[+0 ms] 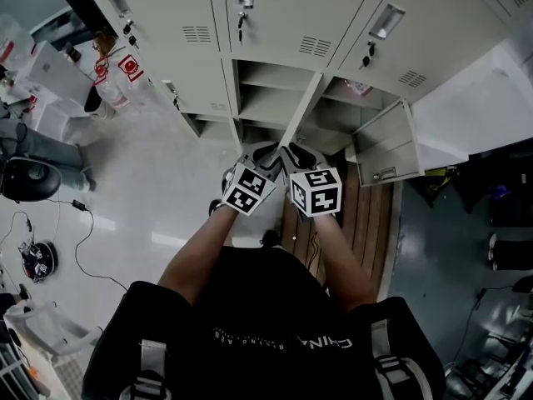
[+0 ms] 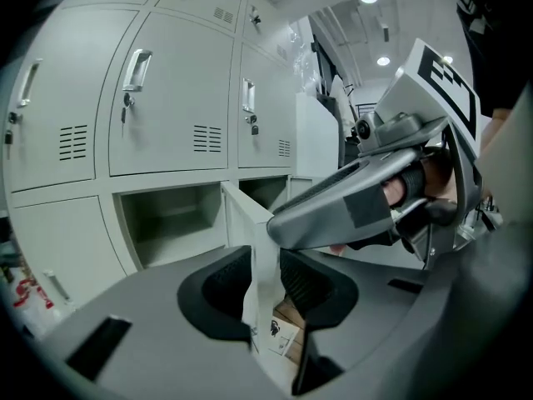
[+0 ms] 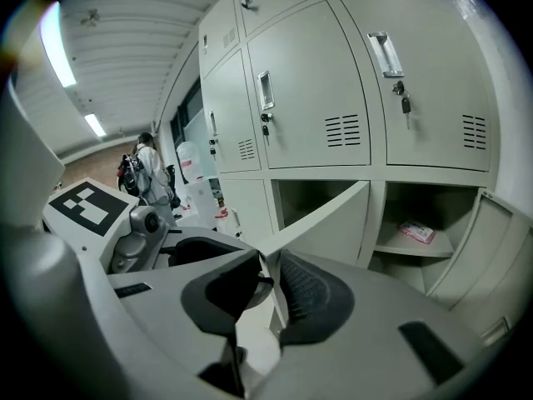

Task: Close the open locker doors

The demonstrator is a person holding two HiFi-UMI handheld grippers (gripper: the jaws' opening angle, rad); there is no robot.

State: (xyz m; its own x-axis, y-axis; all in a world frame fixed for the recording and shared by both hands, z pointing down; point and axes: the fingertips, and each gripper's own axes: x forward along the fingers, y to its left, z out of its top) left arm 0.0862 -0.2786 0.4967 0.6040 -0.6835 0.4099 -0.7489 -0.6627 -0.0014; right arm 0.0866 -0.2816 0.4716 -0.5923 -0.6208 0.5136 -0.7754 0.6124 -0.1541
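Note:
The grey lockers (image 1: 275, 23) have two open doors in the lower row. The middle door (image 1: 301, 111) stands edge-on toward me, swung out from its empty compartment (image 1: 266, 90). Both grippers meet at its free edge. My left gripper (image 1: 265, 150) is open, and the door's edge (image 2: 250, 223) sits between its jaws (image 2: 265, 286). My right gripper (image 1: 293, 152) pinches the same edge (image 3: 325, 215) near its top corner between its pads (image 3: 268, 286). The right gripper's body (image 2: 366, 207) crosses the left gripper view. The second open door (image 1: 387, 152) hangs out further right.
A small pink packet (image 3: 416, 232) lies in the right-hand open compartment. Wooden boards (image 1: 366, 223) cover the floor under the second door. A black stool (image 1: 29, 177) and cables (image 1: 79, 248) are on the floor at left. A person (image 3: 150, 169) stands far down the locker row.

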